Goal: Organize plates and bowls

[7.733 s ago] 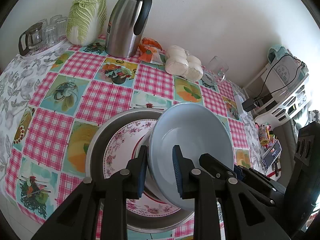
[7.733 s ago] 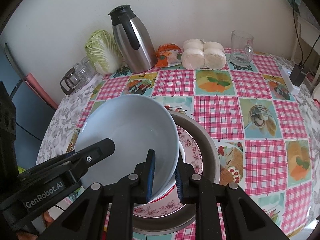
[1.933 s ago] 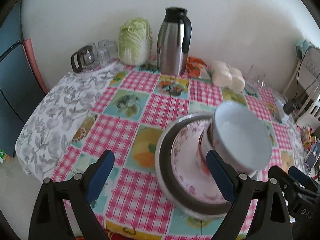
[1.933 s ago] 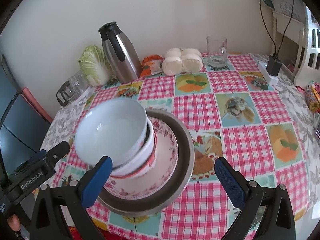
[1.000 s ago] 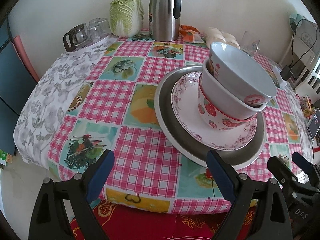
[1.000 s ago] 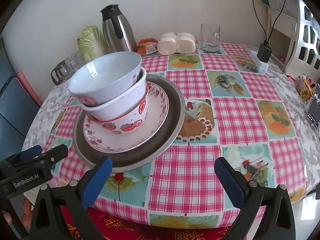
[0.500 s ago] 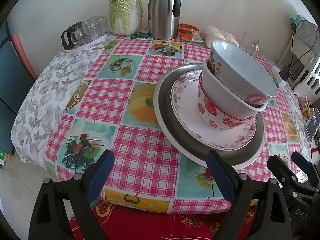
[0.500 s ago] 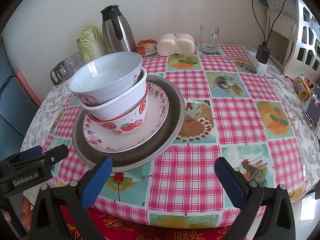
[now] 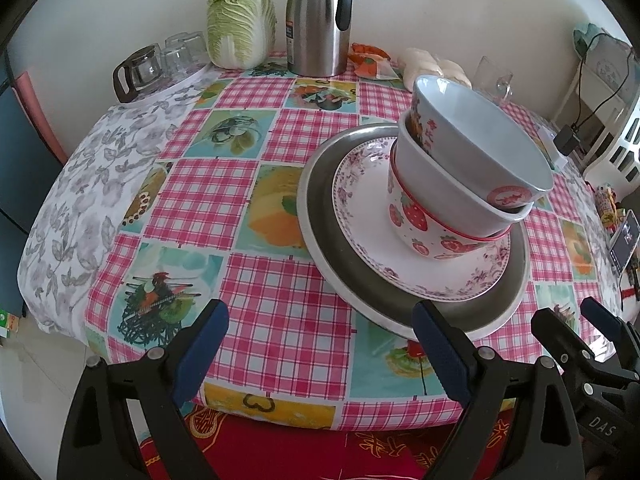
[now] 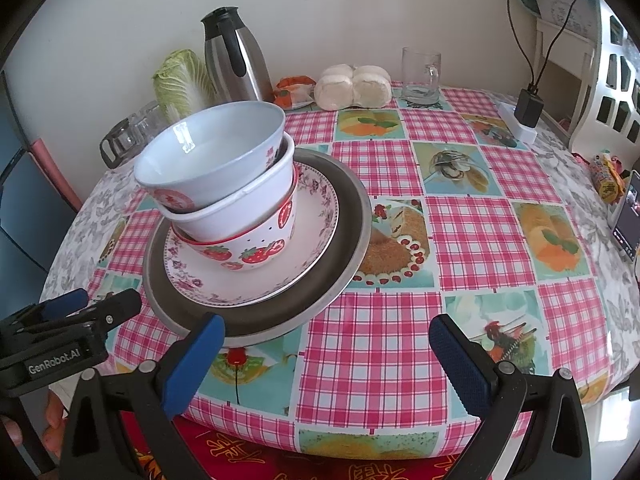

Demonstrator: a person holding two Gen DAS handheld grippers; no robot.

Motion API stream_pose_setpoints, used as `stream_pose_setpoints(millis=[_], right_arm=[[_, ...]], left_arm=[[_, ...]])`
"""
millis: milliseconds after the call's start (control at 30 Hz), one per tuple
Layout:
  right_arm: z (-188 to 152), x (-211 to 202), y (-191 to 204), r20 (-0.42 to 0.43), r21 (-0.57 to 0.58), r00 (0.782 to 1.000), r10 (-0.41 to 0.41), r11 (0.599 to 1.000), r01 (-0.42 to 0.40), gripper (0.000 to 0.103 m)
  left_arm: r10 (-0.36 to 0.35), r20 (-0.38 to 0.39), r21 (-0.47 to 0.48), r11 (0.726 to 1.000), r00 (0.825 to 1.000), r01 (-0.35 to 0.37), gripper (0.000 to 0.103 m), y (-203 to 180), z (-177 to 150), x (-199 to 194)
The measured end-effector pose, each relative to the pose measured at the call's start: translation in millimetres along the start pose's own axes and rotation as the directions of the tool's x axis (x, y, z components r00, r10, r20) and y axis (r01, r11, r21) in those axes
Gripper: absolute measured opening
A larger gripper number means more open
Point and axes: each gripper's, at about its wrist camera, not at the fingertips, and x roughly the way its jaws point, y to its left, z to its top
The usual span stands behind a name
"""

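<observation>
Both tools, left (image 9: 320,344) and right (image 10: 326,354), backed away wide from 3 stacked bowls (image 10: 224,184).

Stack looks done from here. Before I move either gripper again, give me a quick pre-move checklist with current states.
1. Left gripper free, jaws wide apart: ok.
2. Right gripper free, jaws wide apart: ok.
3. Order, metal tray under floral plate under strawberry bowl: ok.
4. Top bowl level in the white bowl: not ok, it tilts.
5. Stack centred on the plate: not ok, it sits off-centre.
6. Tray fully on the table: ok, though near the front edge.
</observation>
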Motion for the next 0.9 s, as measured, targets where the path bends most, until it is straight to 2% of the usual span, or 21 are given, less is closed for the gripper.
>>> stream_pose_setpoints(millis=[900], right_arm=[[0.1,0.7,-0.3,-0.005,-0.003,1.0,0.001,1.0,-0.001,0.103]], left_arm=[[0.0,-0.028,-0.02,1.0,1.0,-0.001,0.093,4.3,-0.5,6.2]])
